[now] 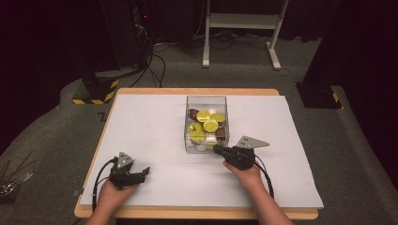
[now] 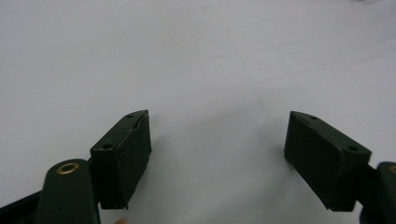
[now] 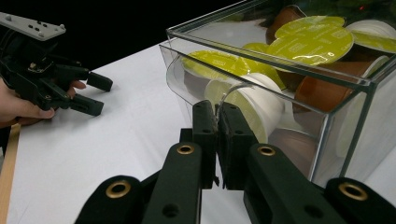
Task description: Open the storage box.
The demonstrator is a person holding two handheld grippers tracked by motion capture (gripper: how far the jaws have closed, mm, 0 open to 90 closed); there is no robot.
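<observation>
Clear box, table centre: rigid, slippery, capsule-laden. Right gripper at its 5 o'clock, clamped on curved transparent flap; left gripper wide apart, empty.

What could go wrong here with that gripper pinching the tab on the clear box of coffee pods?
The right gripper pinches only the thin clear tab on the box; it could slip out or bend. Nothing steadies the box, since the left gripper rests open and apart, so a pull might drag or tip it, spilling the pods piled near the rim.
</observation>
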